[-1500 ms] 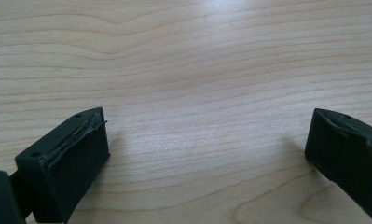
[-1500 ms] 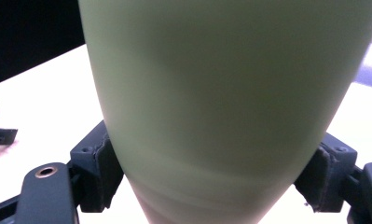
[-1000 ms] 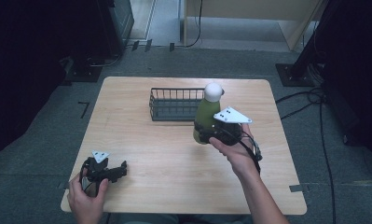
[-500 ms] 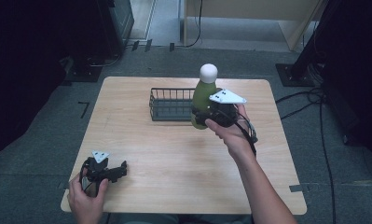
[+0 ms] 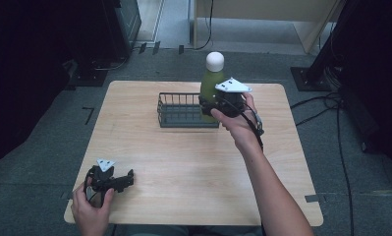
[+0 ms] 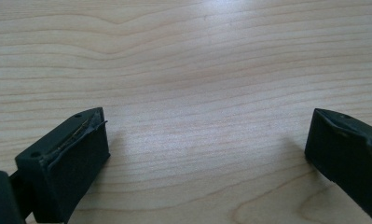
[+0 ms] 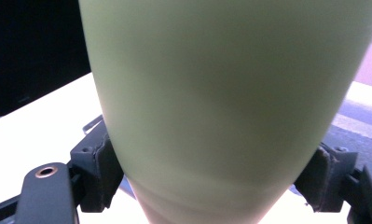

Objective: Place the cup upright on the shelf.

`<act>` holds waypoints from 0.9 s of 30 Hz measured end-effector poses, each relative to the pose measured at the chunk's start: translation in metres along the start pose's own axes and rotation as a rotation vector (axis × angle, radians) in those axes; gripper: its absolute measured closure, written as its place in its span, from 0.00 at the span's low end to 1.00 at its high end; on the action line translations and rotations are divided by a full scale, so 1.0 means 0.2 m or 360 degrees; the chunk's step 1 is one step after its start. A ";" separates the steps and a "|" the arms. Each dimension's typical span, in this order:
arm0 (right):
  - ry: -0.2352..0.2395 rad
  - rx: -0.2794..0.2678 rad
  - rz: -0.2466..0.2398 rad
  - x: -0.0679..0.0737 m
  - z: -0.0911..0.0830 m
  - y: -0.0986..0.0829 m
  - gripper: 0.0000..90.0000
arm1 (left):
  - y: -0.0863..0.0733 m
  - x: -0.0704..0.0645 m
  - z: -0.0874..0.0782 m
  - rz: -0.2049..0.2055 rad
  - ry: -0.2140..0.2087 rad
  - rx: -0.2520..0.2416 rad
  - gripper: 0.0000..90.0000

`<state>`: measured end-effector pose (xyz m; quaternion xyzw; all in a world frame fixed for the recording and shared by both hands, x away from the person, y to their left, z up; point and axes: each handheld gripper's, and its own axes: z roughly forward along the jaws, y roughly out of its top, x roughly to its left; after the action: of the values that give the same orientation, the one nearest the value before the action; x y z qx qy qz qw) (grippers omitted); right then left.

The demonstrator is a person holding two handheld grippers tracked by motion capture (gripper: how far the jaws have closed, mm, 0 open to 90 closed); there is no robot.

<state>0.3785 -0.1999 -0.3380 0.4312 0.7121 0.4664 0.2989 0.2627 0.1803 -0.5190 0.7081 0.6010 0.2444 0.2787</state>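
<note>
Item one: the green bottle (image 5: 210,84) with a white cap (image 5: 214,60). I saw it upright, held off the table in my right gripper (image 5: 218,104), over the right end of the wire basket (image 5: 183,110). Whether its base was already inside the basket or above the rim, I could not tell from the high view. In the right gripper view the bottle (image 7: 230,102) stood between the two black jaws, and each jaw pressed against its lower side, so the right gripper (image 7: 216,182) was clamped on it. The grey three-cornered plate (image 5: 233,86) sat on top of that gripper, just right of the bottle, and my right hand (image 5: 235,125) held the gripper from behind.

Item two: the wire basket, dark, rectangular, standing on the far middle part of the wooden table (image 5: 183,162).

Item three: my left gripper (image 5: 127,178), low over the near left corner of the table, well apart from the basket and bottle. My left hand (image 5: 90,209) gripped it at the table's near edge. In the left gripper view its jaws stood wide apart, with bare wood grain of the table (image 6: 197,70) between them and nothing held; I logged the left gripper (image 6: 207,149) as spread and empty.

Item four: grey floor (image 5: 31,157) around the table, with black cables (image 5: 326,105) lying to the right.
</note>
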 end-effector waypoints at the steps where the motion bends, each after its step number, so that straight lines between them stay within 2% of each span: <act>1: -0.0012 0.0001 -0.0007 0.00 0.02 0.01 0.23 | 0.00 0.00 0.00 0.0001 0.0000 0.0001 0.00; 2: -0.0041 0.0004 -0.0026 -0.01 0.05 0.02 0.23 | 0.00 0.00 0.00 0.0000 0.0000 0.0000 0.00; 4: -0.0049 0.0006 -0.0031 -0.01 0.06 0.02 0.23 | 0.00 0.00 0.00 0.0000 0.0000 0.0001 0.00; 17: -0.0123 0.0019 0.0055 -0.08 0.24 0.06 0.23 | 0.00 0.00 0.00 0.0004 -0.0001 0.0003 0.00; 27: -0.0157 0.0046 0.0076 -0.09 0.35 0.02 0.23 | 0.00 0.00 0.00 0.0004 -0.0001 0.0003 0.00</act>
<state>0.4457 -0.1863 -0.3602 0.4749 0.6926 0.4414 0.3162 0.2626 0.1805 -0.5189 0.7091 0.6004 0.2439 0.2779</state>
